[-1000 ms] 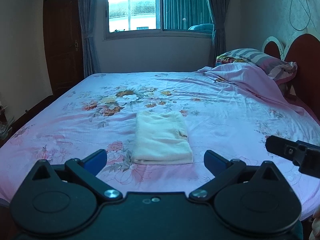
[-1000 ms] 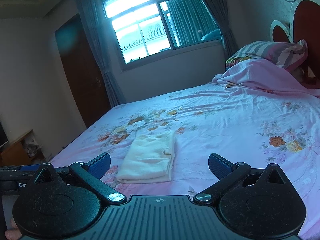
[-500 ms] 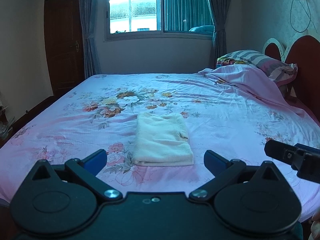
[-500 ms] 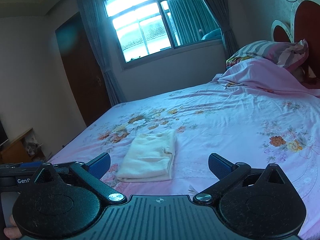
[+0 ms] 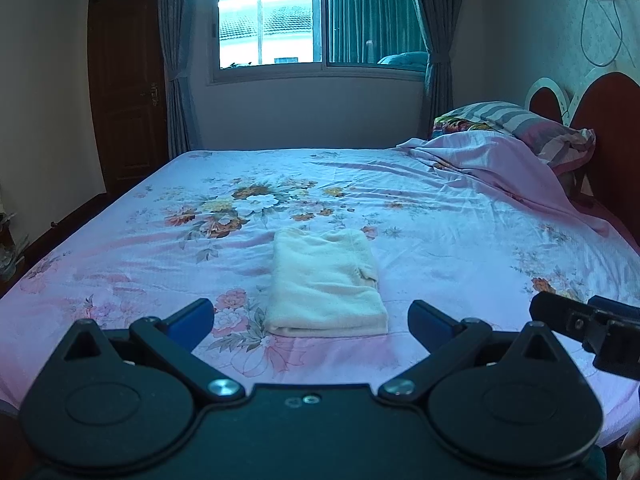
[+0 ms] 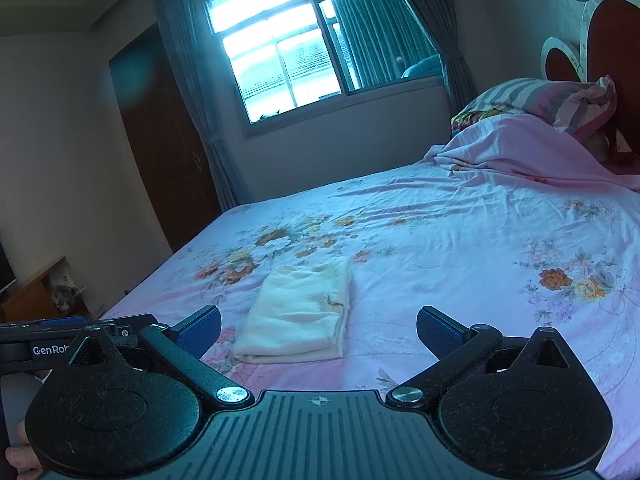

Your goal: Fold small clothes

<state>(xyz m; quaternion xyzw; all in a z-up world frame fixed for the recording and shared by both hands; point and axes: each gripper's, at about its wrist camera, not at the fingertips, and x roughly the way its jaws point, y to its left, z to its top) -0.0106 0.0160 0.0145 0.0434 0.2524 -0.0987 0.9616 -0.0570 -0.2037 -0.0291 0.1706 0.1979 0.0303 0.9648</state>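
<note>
Left wrist view: left gripper [image 5: 310, 318] is spread wide with nothing between its blue pads [image 5: 191, 316], held above the near edge of the bed [image 5: 460, 216]. The cloth [image 5: 326, 284], cream-coloured, lies folded into a neat rectangle flat on the floral pink sheet, just ahead of the gripper and roughly centred between the fingers, clear of both. A small flap shows on its right edge. The right gripper [image 5: 588, 330] pokes in from the lower right, apart from the cloth. Pillow [image 5: 516, 124] and a bunched pink blanket [image 5: 500, 160] sit at the far right by the headboard [image 5: 608, 112]. Window [image 5: 316, 20] and curtains at the back, door [image 5: 128, 92] on the left.

Right wrist view: right gripper [image 6: 318, 328] is also wide apart and empty, hovering near the bed edge. The cloth [image 6: 300, 310] lies ahead and slightly left of centre, closer to the left finger, not touched. Part of the left gripper [image 6: 60, 338] shows at the lower left, with a fingertip of the person's hand [image 6: 18, 454] beneath it. Pillow [image 6: 540, 98] and blanket [image 6: 520, 148] are at the far right, window [image 6: 304, 52] behind.
</note>
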